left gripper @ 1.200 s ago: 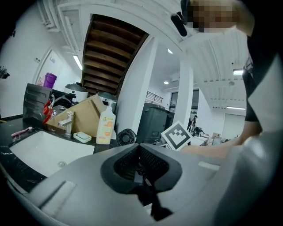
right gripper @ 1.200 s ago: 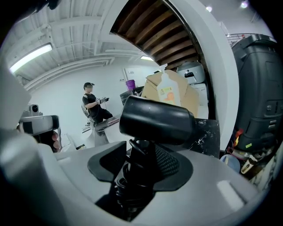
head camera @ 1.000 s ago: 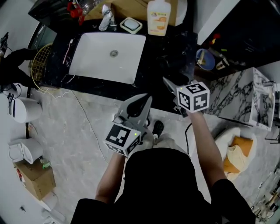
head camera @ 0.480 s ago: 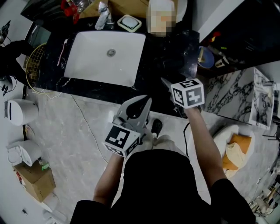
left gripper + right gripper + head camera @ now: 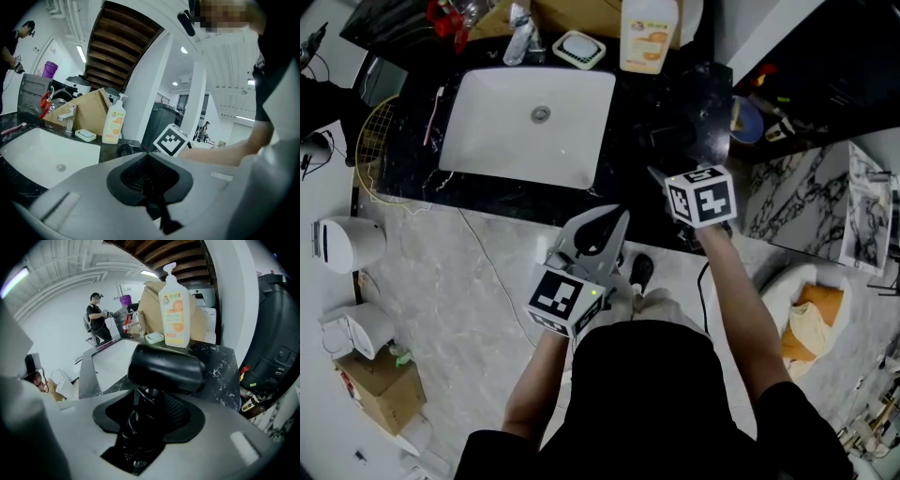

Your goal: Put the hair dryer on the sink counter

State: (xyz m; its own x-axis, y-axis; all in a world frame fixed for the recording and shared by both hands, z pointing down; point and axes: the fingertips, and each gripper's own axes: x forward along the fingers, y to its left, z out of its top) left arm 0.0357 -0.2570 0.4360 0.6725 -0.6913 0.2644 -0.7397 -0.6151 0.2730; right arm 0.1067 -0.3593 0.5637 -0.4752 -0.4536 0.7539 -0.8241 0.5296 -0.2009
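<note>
My right gripper [image 5: 660, 178] is shut on the handle of a black hair dryer [image 5: 667, 141] and holds it just over the front right part of the black marble sink counter [image 5: 705, 89]. In the right gripper view the hair dryer's barrel [image 5: 166, 369] lies crosswise above the jaws, and its ribbed handle runs down between them at my right gripper [image 5: 144, 405]. My left gripper [image 5: 609, 218] hangs lower, in front of the counter's edge. Its jaws are shut and empty in the left gripper view [image 5: 149, 160].
A white sink basin [image 5: 530, 127] fills the counter's left part. Behind it stand a faucet [image 5: 517, 33], a soap dish [image 5: 580, 49] and an orange-labelled pump bottle [image 5: 649, 33]. A blue bowl [image 5: 741, 120] sits right of the counter. A cardboard box [image 5: 380, 384] and white appliances [image 5: 342, 244] stand on the floor.
My right gripper has moved slightly left and farther over the counter with the hair dryer. The left gripper has hardly moved.
</note>
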